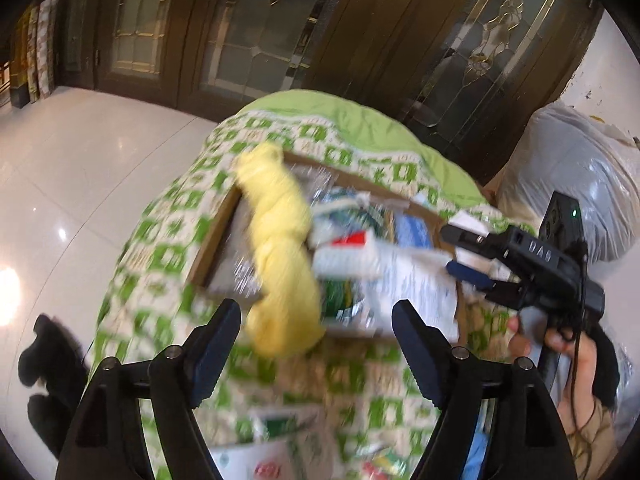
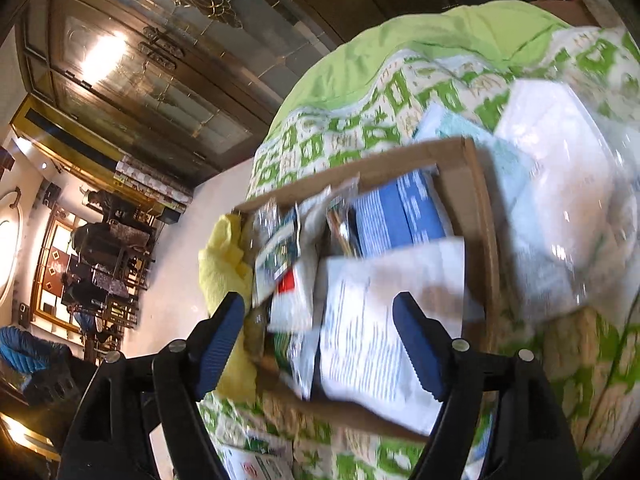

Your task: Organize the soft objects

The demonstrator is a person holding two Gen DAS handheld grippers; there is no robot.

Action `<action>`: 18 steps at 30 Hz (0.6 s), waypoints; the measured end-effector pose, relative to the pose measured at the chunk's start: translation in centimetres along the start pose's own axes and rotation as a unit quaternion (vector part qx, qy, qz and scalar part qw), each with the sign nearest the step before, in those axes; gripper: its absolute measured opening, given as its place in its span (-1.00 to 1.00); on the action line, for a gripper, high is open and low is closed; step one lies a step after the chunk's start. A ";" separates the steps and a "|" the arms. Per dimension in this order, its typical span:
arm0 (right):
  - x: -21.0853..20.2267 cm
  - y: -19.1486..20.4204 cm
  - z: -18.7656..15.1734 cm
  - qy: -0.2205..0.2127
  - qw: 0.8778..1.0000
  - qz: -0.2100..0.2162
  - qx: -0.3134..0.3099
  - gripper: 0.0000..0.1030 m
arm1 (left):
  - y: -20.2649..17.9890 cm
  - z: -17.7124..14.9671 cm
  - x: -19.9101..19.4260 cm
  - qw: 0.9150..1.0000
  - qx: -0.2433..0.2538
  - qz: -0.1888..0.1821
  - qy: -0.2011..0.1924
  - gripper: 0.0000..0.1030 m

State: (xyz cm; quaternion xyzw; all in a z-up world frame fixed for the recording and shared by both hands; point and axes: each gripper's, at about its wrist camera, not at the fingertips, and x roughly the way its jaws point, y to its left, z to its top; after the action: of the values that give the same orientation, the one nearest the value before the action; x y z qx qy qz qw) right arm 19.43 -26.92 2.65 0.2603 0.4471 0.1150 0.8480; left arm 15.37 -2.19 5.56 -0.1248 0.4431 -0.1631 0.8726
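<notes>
A shallow cardboard box (image 1: pixel 208 236) (image 2: pixel 480 208) lies on a green-and-white patterned quilt (image 1: pixel 168 208) (image 2: pixel 360 128). It holds several packaged soft items, among them a white printed pack (image 1: pixel 416 280) (image 2: pixel 368 320) and a blue one (image 2: pixel 400 212). A yellow cloth (image 1: pixel 280 256) (image 2: pixel 224 256) hangs over the box's left edge. My left gripper (image 1: pixel 318 344) is open and empty just in front of the yellow cloth. My right gripper (image 2: pixel 320 340) is open and empty over the white pack; it also shows in the left wrist view (image 1: pixel 464 252) at the box's right side.
More packaged items lie on the quilt near the front (image 1: pixel 272 440) (image 2: pixel 256 464). Clear-wrapped white packs (image 2: pixel 560 184) sit right of the box. A grey plastic bag (image 1: pixel 576 176) stands at the right. Glossy white floor (image 1: pixel 80 184) lies left, dark wood-and-glass doors (image 1: pixel 280 32) behind.
</notes>
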 end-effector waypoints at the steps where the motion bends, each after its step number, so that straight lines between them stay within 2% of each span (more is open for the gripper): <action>1: -0.2 -0.1 -0.6 0.004 1.000 0.000 0.000 0.48 | 0.3 -0.6 -0.3 1.000 -0.001 0.002 0.003 0.58; 9: -1.9 -0.8 -5.3 0.039 0.999 0.010 0.007 0.48 | 2.4 -5.8 -2.0 0.999 -0.017 0.015 0.032 0.58; 18: -2.7 -0.6 -10.7 0.080 0.997 0.017 -0.007 0.48 | 3.8 -8.6 -2.4 0.998 -0.013 0.024 0.061 0.58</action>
State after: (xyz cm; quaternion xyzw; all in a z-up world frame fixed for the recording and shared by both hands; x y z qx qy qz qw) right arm 9.09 -24.92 -0.80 0.2520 0.5082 0.1530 0.8092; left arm 7.70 1.63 0.93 -0.1150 0.5007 -0.1437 0.8459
